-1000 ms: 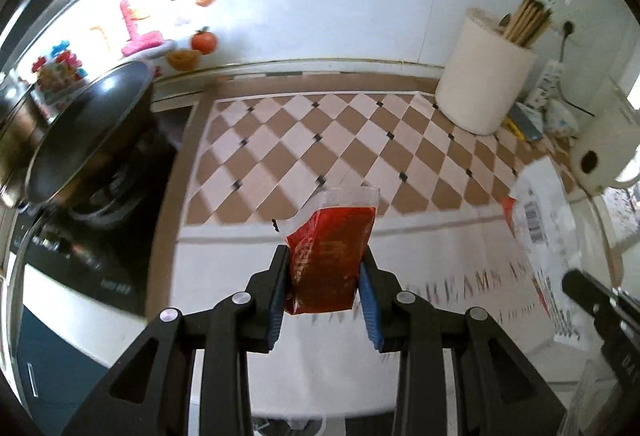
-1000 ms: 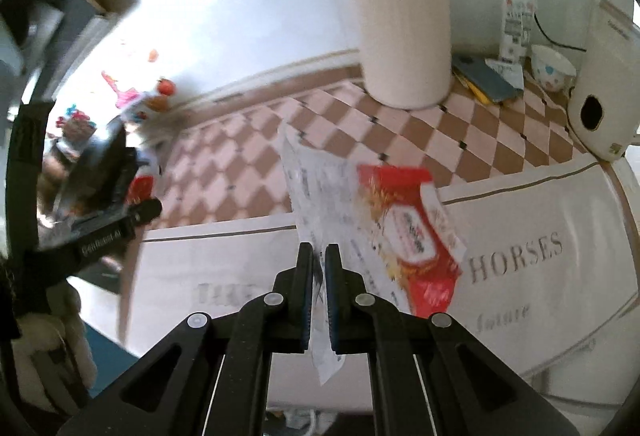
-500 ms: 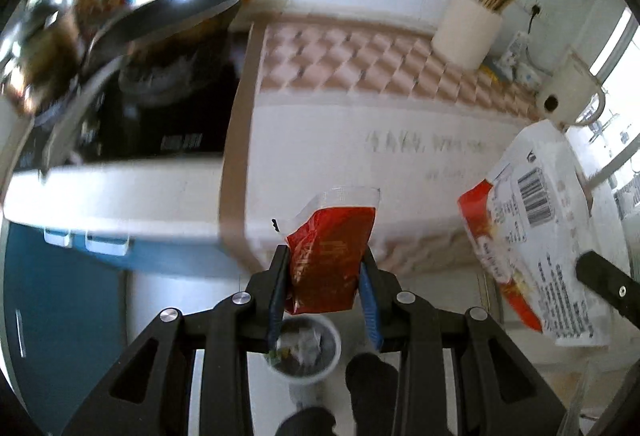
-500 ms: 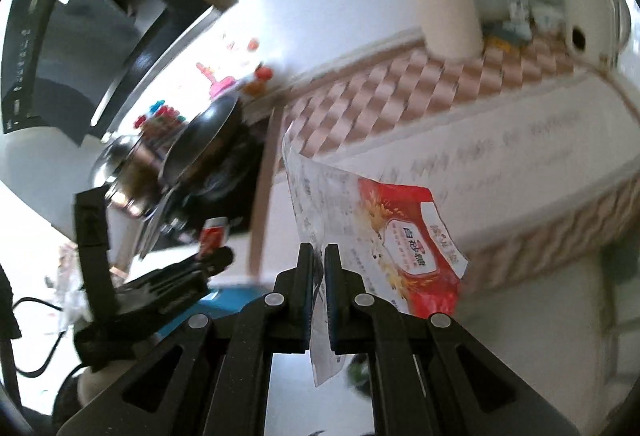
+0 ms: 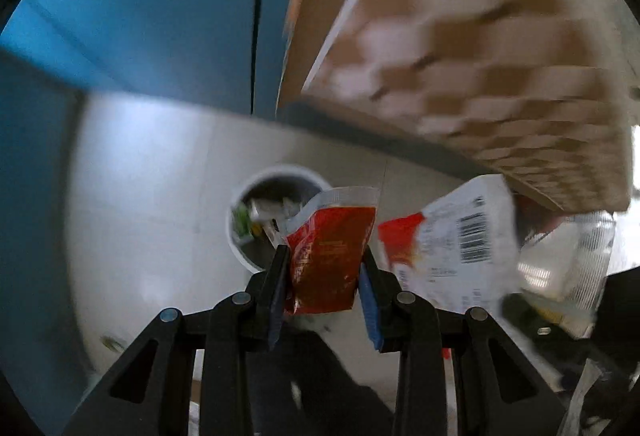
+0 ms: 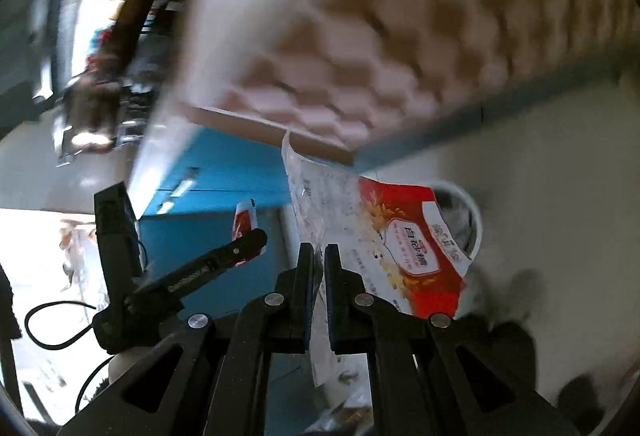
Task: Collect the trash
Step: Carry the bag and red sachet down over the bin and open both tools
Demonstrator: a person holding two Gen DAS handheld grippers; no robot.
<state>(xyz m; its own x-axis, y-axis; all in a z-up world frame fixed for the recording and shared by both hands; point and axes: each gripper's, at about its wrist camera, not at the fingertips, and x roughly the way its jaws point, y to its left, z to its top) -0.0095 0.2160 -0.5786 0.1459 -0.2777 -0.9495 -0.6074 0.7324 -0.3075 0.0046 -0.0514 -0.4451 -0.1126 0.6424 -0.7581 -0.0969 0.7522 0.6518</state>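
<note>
Two hand-held grippers carry trash toward a bin on a kitchen floor. The left gripper (image 5: 323,278) clamps a small red sauce packet (image 5: 326,260) between its blue pads, gripping the lower half so the torn, clear top stands free ahead of the fingers. The right gripper (image 6: 315,272) has its jaws pinched almost together on the thin edge of a large red and white food bag (image 6: 384,236), which fans out to the right of the fingers. Holding each piece by one edge probably lets it fall cleanly once the jaws open.

The round white trash bin (image 5: 244,248) sits just beyond and slightly left of the left gripper's tips, already holding crumpled scraps. From the right gripper, the bin's rim shows ahead and to the right, partly hidden behind the bag. The left gripper also appears to the right one's left, with the red packet poking past its tip.

The floor is pale grey tile. Blue cabinet doors (image 5: 160,15) rise beyond the bin, and a countertop with a brown and cream checked covering (image 5: 460,47), blurred, overhangs above.
</note>
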